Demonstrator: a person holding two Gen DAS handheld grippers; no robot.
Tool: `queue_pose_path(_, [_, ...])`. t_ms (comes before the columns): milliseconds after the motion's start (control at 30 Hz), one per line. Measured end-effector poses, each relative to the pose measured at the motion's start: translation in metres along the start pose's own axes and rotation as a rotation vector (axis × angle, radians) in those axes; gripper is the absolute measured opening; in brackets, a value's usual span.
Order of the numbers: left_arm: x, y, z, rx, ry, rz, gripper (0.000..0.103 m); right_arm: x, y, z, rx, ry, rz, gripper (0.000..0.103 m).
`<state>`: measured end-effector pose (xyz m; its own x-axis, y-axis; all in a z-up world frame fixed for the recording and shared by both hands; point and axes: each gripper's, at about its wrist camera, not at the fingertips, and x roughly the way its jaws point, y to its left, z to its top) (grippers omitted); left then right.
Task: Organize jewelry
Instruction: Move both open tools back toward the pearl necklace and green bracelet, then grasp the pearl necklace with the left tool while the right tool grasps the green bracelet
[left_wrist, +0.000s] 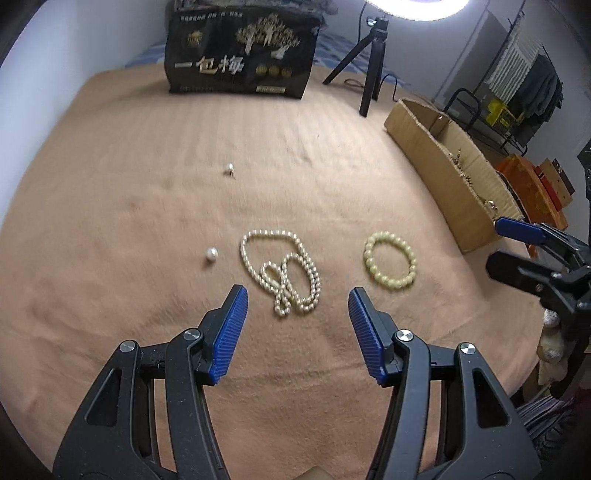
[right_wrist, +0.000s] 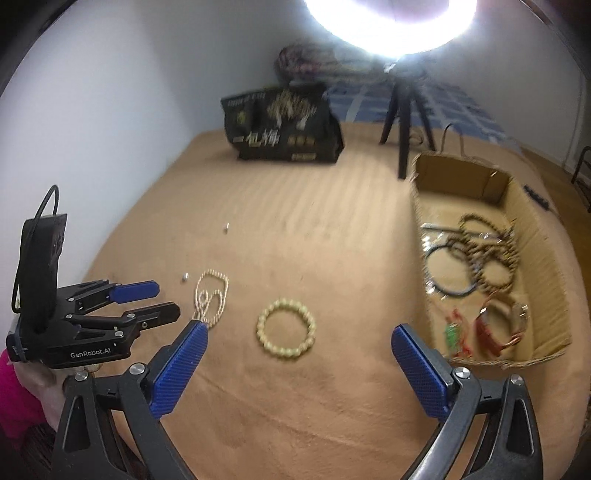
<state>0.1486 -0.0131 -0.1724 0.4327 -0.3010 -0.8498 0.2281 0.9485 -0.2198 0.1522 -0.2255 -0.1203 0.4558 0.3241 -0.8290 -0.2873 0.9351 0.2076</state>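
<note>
Left wrist view: the left gripper (left_wrist: 298, 301) hovers with its blue fingers spread wide and nothing between them, just short of the pearl necklace (left_wrist: 280, 271). The necklace lies in a loose tangle on the tan blanket (left_wrist: 147, 221); its long axis runs away from the camera, with the open loop at the far end and the knotted coils at the near end. Just to its right, apart from it, the pale green bead bracelet (left_wrist: 390, 261) lies flat as a round ring. A loose pearl (left_wrist: 211, 254) sits left of the necklace, and another small pearl piece (left_wrist: 229, 168) lies farther off. The cardboard box (left_wrist: 443, 173) stands along the right edge of the blanket.

In the right wrist view, the right gripper (right_wrist: 297, 339) is also wide open and empty, above the bracelet (right_wrist: 286, 334). The box (right_wrist: 535, 258) holds dark bead strands (right_wrist: 491, 254) and a red bangle (right_wrist: 496, 328). The black bag (right_wrist: 284, 125) and tripod (right_wrist: 404, 122) stand at the far side.
</note>
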Motion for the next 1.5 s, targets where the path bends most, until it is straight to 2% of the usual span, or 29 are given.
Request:
queue_pose_path(67, [0.007, 0.001, -0.004, -0.014, 0.014, -0.006, 0.058, 0.009, 0.003, -0.002, -0.011, 0.02, -0.005, 0.1])
queue_pose_path(200, [0.016, 0.0, -0.006, -0.017, 0.025, 0.0, 0.058, 0.027, -0.002, -0.002, 0.041, 0.063, -0.021, 0.09])
queue_pose_path(333, [0.025, -0.002, -0.003, -0.021, 0.03, 0.001, 0.058, 0.042, -0.007, 0.0, 0.08, 0.105, -0.025, 0.089])
queue_pose_path(600, [0.047, 0.005, 0.006, -0.078, 0.052, -0.008, 0.058, 0.066, -0.007, -0.004, 0.047, 0.148, -0.074, 0.076])
queue_pose_path(867, [0.058, -0.004, 0.011, -0.054, 0.047, 0.044, 0.058, 0.082, -0.004, -0.005, 0.017, 0.184, -0.086, 0.065])
queue_pose_path(933, [0.059, -0.007, 0.01, -0.034, 0.045, 0.073, 0.054, 0.085, -0.003, -0.006, 0.011, 0.19, -0.094, 0.064])
queue_pose_path(1000, [0.062, -0.01, 0.011, -0.012, 0.037, 0.113, 0.043, 0.088, -0.002, -0.006, 0.007, 0.195, -0.102, 0.062])
queue_pose_path(1033, [0.062, -0.01, 0.01, -0.007, 0.033, 0.118, 0.041, 0.089, -0.002, -0.006, 0.004, 0.197, -0.107, 0.062])
queue_pose_path(1167, [0.061, -0.006, 0.011, -0.007, 0.019, 0.133, 0.015, 0.096, 0.002, -0.005, -0.022, 0.205, -0.131, 0.06])
queue_pose_path(1233, [0.061, -0.004, 0.01, -0.008, 0.013, 0.133, 0.011, 0.097, 0.005, -0.004, -0.04, 0.209, -0.137, 0.06])
queue_pose_path(1267, [0.061, -0.004, 0.01, -0.007, 0.01, 0.133, 0.009, 0.098, 0.007, -0.004, -0.048, 0.208, -0.142, 0.057])
queue_pose_path(1333, [0.06, -0.005, 0.009, -0.002, 0.006, 0.133, 0.008, 0.097, 0.01, -0.004, -0.053, 0.202, -0.123, 0.044])
queue_pose_path(1400, [0.059, -0.005, 0.009, -0.001, 0.005, 0.131, 0.006, 0.096, 0.013, -0.004, -0.059, 0.199, -0.104, 0.026])
queue_pose_path(1433, [0.059, -0.004, 0.01, -0.003, 0.005, 0.13, 0.006, 0.096, 0.015, -0.004, -0.071, 0.2, -0.101, 0.022])
queue_pose_path(1500, [0.056, -0.003, 0.009, -0.011, 0.004, 0.124, 0.005, 0.095, 0.02, -0.004, -0.088, 0.198, -0.098, 0.007])
